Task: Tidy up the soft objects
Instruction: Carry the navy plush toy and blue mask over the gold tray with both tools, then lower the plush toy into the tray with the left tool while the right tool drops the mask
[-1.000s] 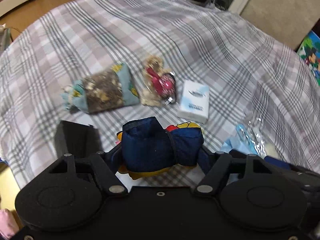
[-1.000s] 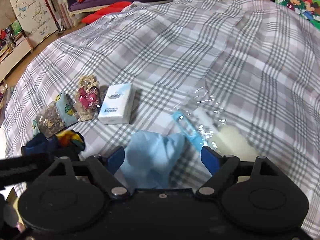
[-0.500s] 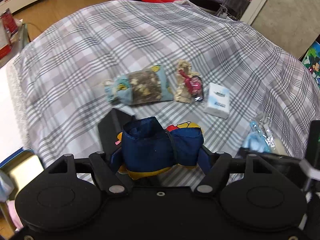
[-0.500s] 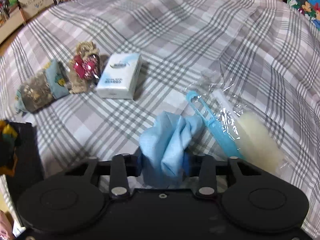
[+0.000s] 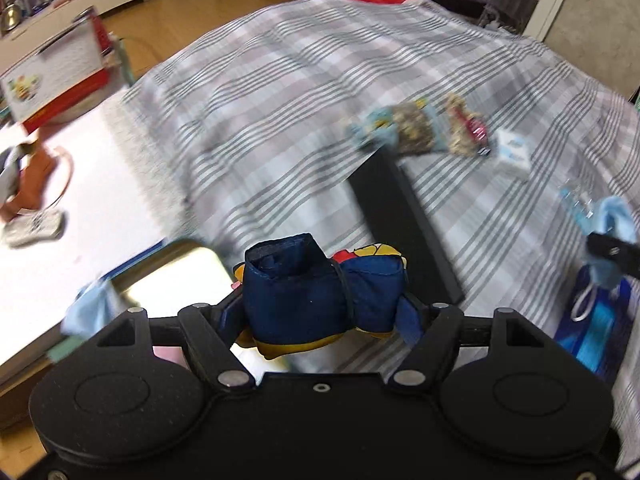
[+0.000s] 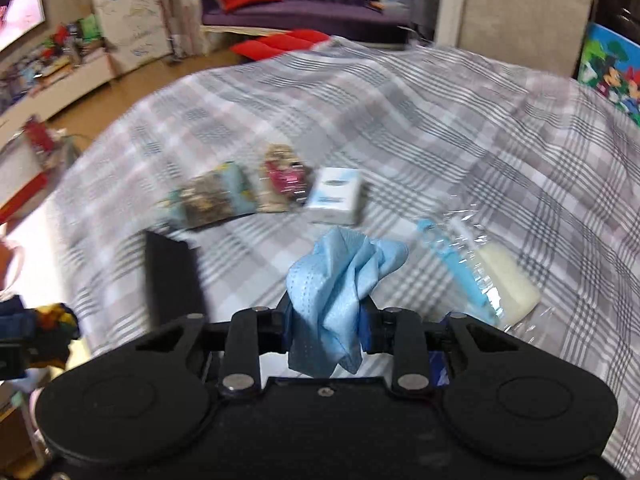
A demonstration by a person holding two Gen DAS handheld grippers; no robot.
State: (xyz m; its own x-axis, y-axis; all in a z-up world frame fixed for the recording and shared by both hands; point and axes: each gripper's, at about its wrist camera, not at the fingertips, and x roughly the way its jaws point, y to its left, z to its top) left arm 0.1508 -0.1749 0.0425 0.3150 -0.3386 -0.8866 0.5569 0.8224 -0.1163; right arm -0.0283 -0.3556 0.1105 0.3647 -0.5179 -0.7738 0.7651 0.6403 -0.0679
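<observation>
The left gripper has its jaws drawn in on a navy bundle with yellow and red patches, which fills the gap between the fingers and bulges above them. It hangs in the air over the near edge of the plaid bedspread.

The right gripper has its jaws pulled narrow — almost together — pinching a light blue cloth. The cloth stands up crumpled above the fingers and a corner droops below them; it is lifted off the bedspread.

On the bedspread lie three things in a row, blurred: a rolled patterned bundle, a small beige and red packet just beside it, and a white tissue pack next to that. To the right, apart from the row, a clear plastic bag holds a blue handle and a cream sponge-like pad.

A black slab lies near the bed's edge. In the left view a blue bag with a white cord sits at the right, under the right gripper — its contents cannot be made out.
</observation>
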